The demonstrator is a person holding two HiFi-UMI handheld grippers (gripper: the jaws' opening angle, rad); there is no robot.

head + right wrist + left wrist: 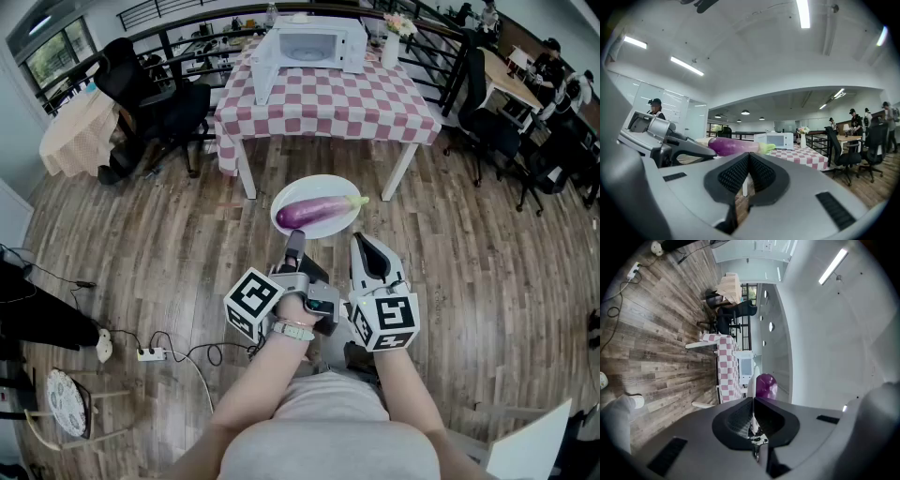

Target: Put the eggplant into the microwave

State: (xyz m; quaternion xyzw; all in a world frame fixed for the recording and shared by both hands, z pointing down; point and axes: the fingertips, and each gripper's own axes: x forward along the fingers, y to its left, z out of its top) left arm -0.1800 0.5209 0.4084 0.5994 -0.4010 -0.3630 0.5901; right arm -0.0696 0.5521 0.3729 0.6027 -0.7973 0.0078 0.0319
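Note:
A purple eggplant (pixel 314 214) with a green stem lies on a white plate (pixel 314 186) that hangs level above the wooden floor. My left gripper (pixel 294 240) is shut on the plate's near rim (pixel 753 380), and the eggplant (pixel 765 385) shows just past its jaws. To the right of it, my right gripper (pixel 367 247) is shut on nothing, close to the plate without touching it. In the right gripper view the eggplant (pixel 733 146) sits just beyond the closed jaws. The white microwave (pixel 309 47) stands on the far table with its door swung open to the left.
The microwave's table has a red-and-white checked cloth (pixel 328 98) and a vase of flowers (pixel 391 42). A black office chair (pixel 159 103) stands to its left, with more chairs and desks (pixel 525 122) to the right. A power strip and cables (pixel 150 354) lie on the floor near left.

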